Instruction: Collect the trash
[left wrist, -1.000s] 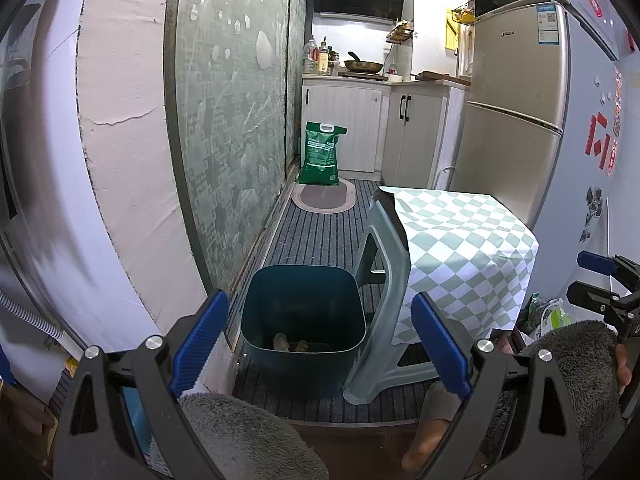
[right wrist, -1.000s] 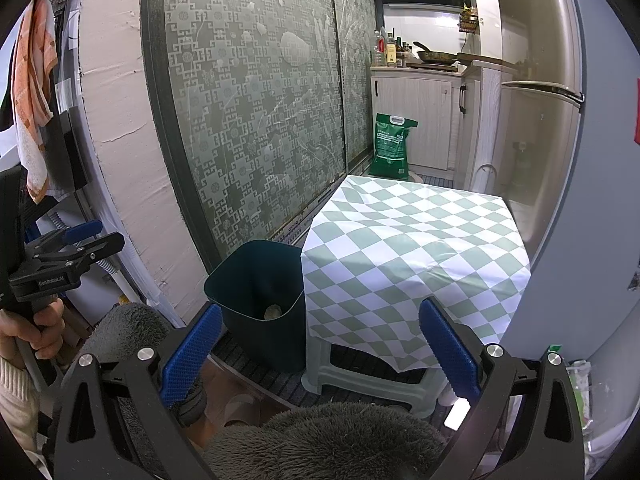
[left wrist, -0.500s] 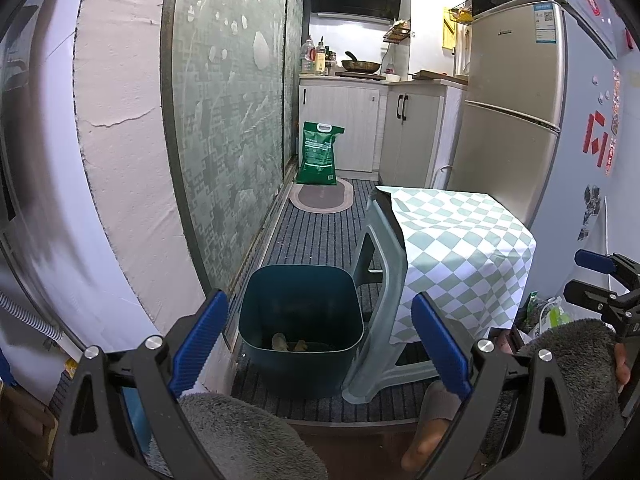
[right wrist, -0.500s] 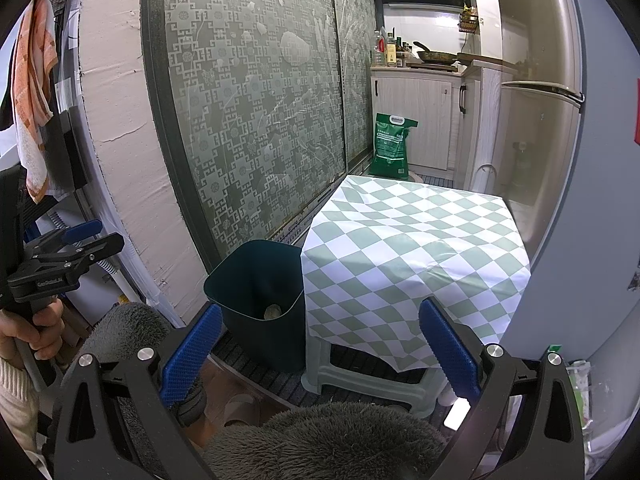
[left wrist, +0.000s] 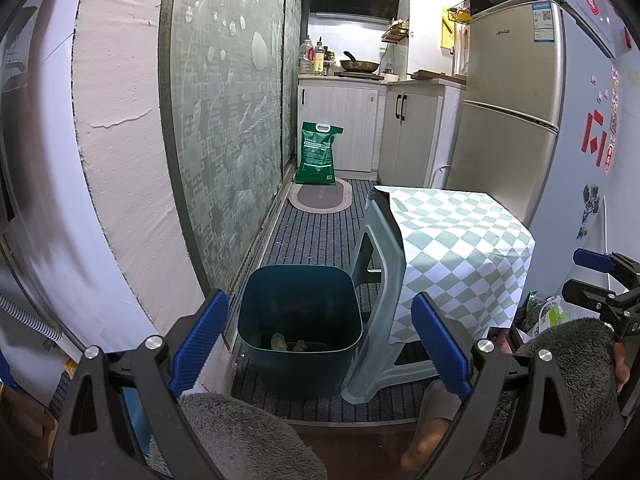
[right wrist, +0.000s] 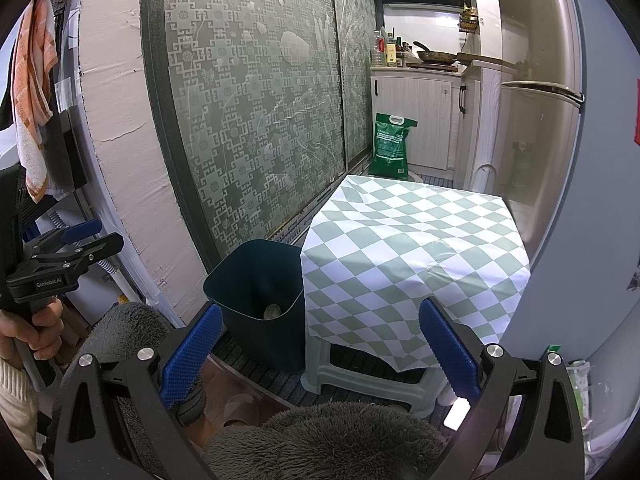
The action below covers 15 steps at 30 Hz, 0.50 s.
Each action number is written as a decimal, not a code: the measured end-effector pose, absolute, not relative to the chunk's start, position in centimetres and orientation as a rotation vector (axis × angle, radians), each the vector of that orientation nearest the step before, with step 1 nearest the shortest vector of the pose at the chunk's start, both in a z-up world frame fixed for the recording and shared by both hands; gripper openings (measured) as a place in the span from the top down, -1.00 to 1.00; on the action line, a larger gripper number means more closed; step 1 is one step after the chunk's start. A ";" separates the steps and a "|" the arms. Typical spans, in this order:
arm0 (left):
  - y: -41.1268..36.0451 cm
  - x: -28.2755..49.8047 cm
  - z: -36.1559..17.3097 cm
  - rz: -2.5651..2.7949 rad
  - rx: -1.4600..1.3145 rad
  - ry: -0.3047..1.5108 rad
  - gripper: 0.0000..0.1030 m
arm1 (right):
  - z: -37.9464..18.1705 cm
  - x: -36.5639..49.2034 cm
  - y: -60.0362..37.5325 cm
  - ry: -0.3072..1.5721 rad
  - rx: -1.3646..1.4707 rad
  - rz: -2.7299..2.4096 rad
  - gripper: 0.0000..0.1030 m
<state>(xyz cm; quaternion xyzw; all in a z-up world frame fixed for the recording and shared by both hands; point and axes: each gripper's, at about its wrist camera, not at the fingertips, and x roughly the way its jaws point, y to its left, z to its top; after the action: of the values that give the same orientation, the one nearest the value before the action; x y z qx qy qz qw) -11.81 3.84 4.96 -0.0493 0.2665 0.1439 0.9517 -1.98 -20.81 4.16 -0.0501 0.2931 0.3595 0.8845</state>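
Nearest the left wrist camera, the left gripper (left wrist: 320,336) has its blue-padded jaws spread wide with nothing between them, and grey fleece fills the view at 6 o'clock. The right gripper (right wrist: 320,340) is likewise wide apart and empty. Just beyond the left gripper, at the middle of its view, a dark teal trash bin (left wrist: 300,320) stands upright on the striped floor mat (left wrist: 320,236), with a few pieces of trash (left wrist: 288,345) lying at its bottom. Touching or just beside the bin at 3 o'clock is a pale plastic stool (left wrist: 380,280) draped with a green-and-white checked cloth (right wrist: 408,248). Farther off, at 12 o'clock, a green bag (left wrist: 318,154) stands against white cabinets (left wrist: 344,120), and a fridge (left wrist: 516,100) rises at 2 o'clock
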 end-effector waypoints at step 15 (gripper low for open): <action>3.8 -11.8 5.0 0.293 -0.100 0.542 -0.84 | 4.2 -2.0 -20.9 0.610 -0.106 0.749 -0.93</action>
<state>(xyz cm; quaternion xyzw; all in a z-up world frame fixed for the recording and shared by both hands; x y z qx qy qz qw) -11.80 3.75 4.97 -0.0494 0.2664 0.1439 0.9518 -1.98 -20.85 4.19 -0.0509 0.2931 0.3597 0.8843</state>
